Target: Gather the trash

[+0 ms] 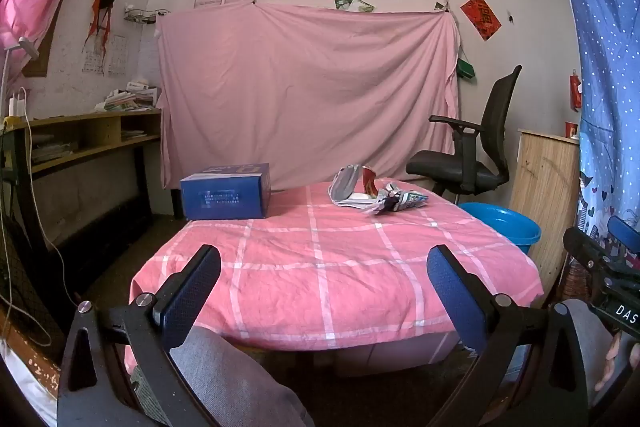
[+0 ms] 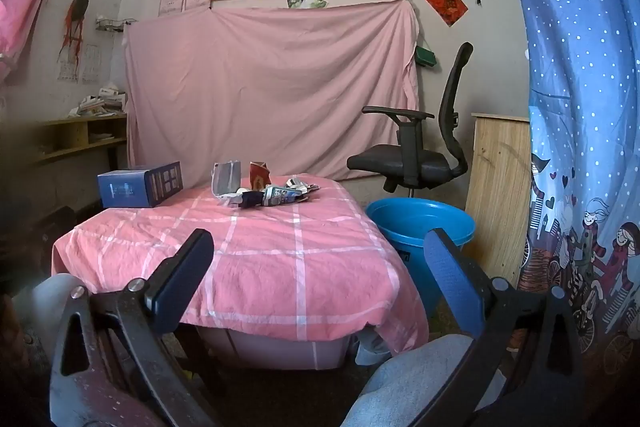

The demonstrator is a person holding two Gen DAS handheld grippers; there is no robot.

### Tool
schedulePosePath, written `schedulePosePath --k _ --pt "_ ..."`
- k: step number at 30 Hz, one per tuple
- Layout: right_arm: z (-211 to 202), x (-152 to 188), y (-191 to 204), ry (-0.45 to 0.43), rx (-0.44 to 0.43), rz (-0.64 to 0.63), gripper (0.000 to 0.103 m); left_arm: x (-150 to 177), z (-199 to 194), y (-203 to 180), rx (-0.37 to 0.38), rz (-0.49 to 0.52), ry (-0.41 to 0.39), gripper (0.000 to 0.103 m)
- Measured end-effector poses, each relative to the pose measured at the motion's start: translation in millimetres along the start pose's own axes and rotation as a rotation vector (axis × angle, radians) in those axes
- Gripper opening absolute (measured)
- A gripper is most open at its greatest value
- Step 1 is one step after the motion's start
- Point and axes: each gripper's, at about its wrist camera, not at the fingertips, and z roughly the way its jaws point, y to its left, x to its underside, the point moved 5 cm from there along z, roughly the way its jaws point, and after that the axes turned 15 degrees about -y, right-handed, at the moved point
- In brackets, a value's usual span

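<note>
While both hand-held grippers — left [image 1: 324, 269] and right [image 2: 318, 253] — hover with fingers apart, crumpled wrapper trash [image 2: 266, 193] lies on the pink-checked bench [image 2: 248, 259] beside a blue plastic bin [image 2: 420, 223].

White letters "DAS" stand on the right gripper [image 1: 612, 283]; other print is illegible.

Left gripper [image 1: 324, 267] fills the lower frame, jaws spread wide, holding nothing. Right gripper [image 2: 318, 253] likewise sits low in frame, gaping and empty.
</note>
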Motion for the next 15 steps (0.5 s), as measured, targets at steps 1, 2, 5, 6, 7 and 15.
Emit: schedulePosePath --k 1,2,5,6,7,15 --pt "0.1 0.1 0.1 0.001 0.0 0.0 0.103 0.0 0.0 0.0 0.0 0.0 0.0 0.101" --pt "0.1 0.1 0.1 0.001 0.0 0.0 0.103 0.0 0.1 -0.1 0.0 0.0 0.0 0.101" --pt "0.3 0.3 0.2 0.002 0.0 -0.001 0.103 -0.1 0.0 0.2 0.0 -0.001 -0.001 0.101" --pt "0.3 0.3 0.3 0.002 0.0 -0.001 0.103 -0.2 0.1 0.3 0.0 -0.001 -0.001 0.101" --pt "0.2 0.3 0.4 0.002 0.0 -0.001 0.103 -0.3 0.2 0.6 0.0 -0.001 -0.001 0.101" --pt "0.1 0.6 0.2 0.003 0.0 -0.001 0.103 0.0 0.0 -0.1 0.001 -0.001 -0.001 0.101"
